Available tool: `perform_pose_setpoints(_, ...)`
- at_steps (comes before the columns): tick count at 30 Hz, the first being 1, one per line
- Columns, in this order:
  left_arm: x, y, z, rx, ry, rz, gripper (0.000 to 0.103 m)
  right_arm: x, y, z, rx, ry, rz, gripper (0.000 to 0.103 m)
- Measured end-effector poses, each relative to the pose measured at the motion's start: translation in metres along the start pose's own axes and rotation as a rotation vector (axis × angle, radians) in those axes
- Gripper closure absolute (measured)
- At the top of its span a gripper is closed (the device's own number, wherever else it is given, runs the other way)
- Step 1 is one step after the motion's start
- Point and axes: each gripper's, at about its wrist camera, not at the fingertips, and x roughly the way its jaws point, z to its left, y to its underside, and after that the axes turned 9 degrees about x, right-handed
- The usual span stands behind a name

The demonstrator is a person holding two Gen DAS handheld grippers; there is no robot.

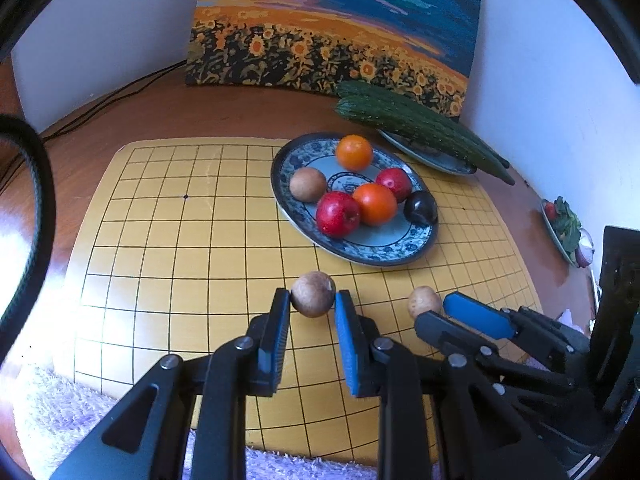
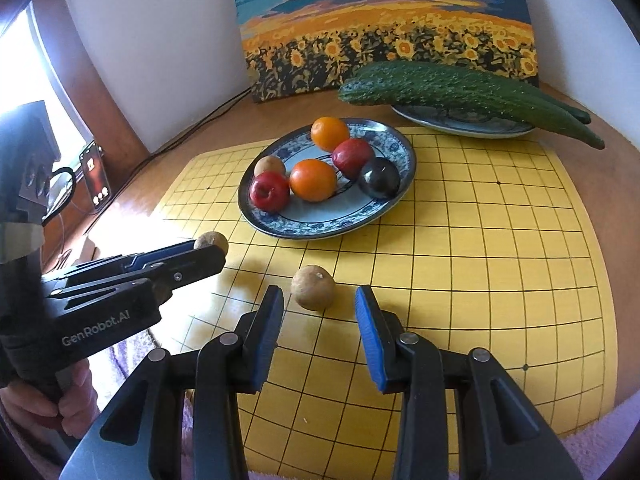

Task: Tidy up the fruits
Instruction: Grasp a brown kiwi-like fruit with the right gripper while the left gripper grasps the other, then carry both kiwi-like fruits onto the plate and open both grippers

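A blue-patterned plate (image 1: 384,246) (image 2: 320,224) on the yellow grid board holds two oranges, two red apples, a dark plum and a brown round fruit. My left gripper (image 1: 313,300) is shut on a brown round fruit (image 1: 313,294), seen in the right wrist view at the gripper's tips (image 2: 211,242). My right gripper (image 2: 319,300) is open with a second brown round fruit (image 2: 313,287) (image 1: 423,300) on the board between its fingertips, not touching them. The right gripper also shows in the left wrist view (image 1: 452,314).
A second plate (image 2: 460,122) behind carries long cucumbers (image 2: 460,88) (image 1: 420,128). A sunflower painting (image 1: 328,28) leans on the wall. A phone (image 2: 95,178) stands at the left. A dish of greens (image 1: 564,226) sits far right. Cables run along the table's back.
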Motion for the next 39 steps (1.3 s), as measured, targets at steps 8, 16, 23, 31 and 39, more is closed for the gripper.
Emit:
perform_pose_setpoints(8, 0.000, -0.001, 0.001, -0.002, 0.007, -0.001, 0.079, 0.004, 0.000, 0.001, 0.001, 0.002, 0.000, 0.068)
perform_pose_setpoints(16, -0.002, -0.003, -0.002, 0.002, 0.008, -0.008, 0.079, 0.005, -0.001, 0.001, -0.010, -0.003, 0.001, 0.077)
perform_pose_setpoints(23, -0.003, -0.004, -0.004, 0.007, 0.009, -0.010, 0.079, 0.001, 0.001, 0.001, -0.007, -0.022, 0.003, 0.077)
perform_pose_setpoints(31, -0.006, -0.007, -0.013, 0.028, 0.007, -0.016, 0.079, -0.008, 0.000, -0.003, 0.004, -0.032, -0.009, 0.077)
perform_pose_setpoints(39, -0.005, -0.018, -0.024, 0.050, 0.005, -0.027, 0.079, -0.016, -0.012, -0.006, -0.002, -0.027, -0.034, 0.077)
